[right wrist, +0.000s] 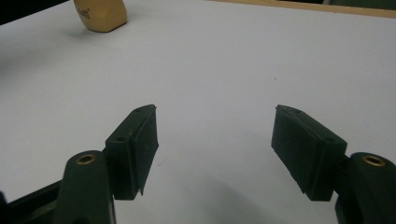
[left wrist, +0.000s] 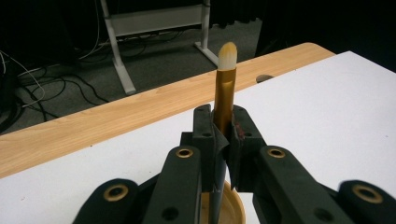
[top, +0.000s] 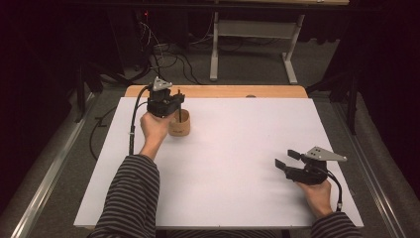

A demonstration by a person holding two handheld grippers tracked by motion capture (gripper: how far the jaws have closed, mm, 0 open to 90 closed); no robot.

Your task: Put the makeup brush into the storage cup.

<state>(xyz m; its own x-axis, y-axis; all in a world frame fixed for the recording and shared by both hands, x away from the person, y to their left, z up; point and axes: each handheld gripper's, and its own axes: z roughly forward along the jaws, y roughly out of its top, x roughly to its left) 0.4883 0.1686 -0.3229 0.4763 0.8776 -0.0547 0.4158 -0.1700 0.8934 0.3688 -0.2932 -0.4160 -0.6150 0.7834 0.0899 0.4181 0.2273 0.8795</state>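
Striped sleeves entered the high view from its bottom edge, one hand on each hand-held gripper. The left hand-held gripper point(top: 171, 101) hung over a small round wooden cup point(top: 180, 124) near the far left part of the white worktop point(top: 237, 148), its jaws clenched on a slim brush point(left wrist: 224, 88). In the left gripper view the brush stood between the black pads, gold ferrule and pale rounded bristle tip rising above them and a dark handle running down toward the cup's rim point(left wrist: 236, 212) below. Whether the handle's lower end already rested inside the cup could not be told.

The right hand-held gripper point(top: 289, 159) lay low near the right front of the worktop, well apart from the cup, jaws spread and nothing between them; its own view showed bare white surface ahead and the cup point(right wrist: 100, 15) far off at the upper left.

By the look of it, the brush was light and stiff along its handle, with a smooth, likely slippery lacquered and metal surface, so a firm pinch on the ferrule or just below it seemed the sound place to hold. The soft bristles would deform if squeezed and were best left untouched. The cup looked light and could tip or slide if the brush nudged its wall.
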